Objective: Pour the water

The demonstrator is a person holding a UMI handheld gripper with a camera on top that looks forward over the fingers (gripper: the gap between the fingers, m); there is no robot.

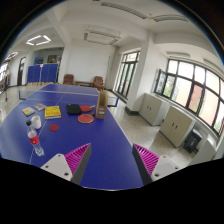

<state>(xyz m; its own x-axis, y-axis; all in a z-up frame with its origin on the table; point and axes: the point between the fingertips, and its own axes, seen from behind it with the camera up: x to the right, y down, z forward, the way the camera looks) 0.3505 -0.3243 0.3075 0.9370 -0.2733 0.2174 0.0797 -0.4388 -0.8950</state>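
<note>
Gripper [108,165] hovers above the near end of a blue table [100,140], fingers spread wide, nothing between them. Pink ribbed pads [76,156] face inward on each finger. A clear bottle [36,140] with a blue label stands upright on the table, ahead and left of the left finger, well apart from it. Just behind it sits a small white cup [31,133]; contents cannot be told. Farther up the table: a yellow item [52,111], a red round thing [86,118], a small red piece [55,127], flat papers [30,111] near the left edge, and a dark upright bottle [102,101] at the far right side. The table looks like a ping-pong table. Beyond it, brown chairs [98,82] and blue partitions [40,73] by the back wall. Windows [190,88] run along the right, low cabinets [165,115] beneath them. Ceiling lights [38,41] are on.
</note>
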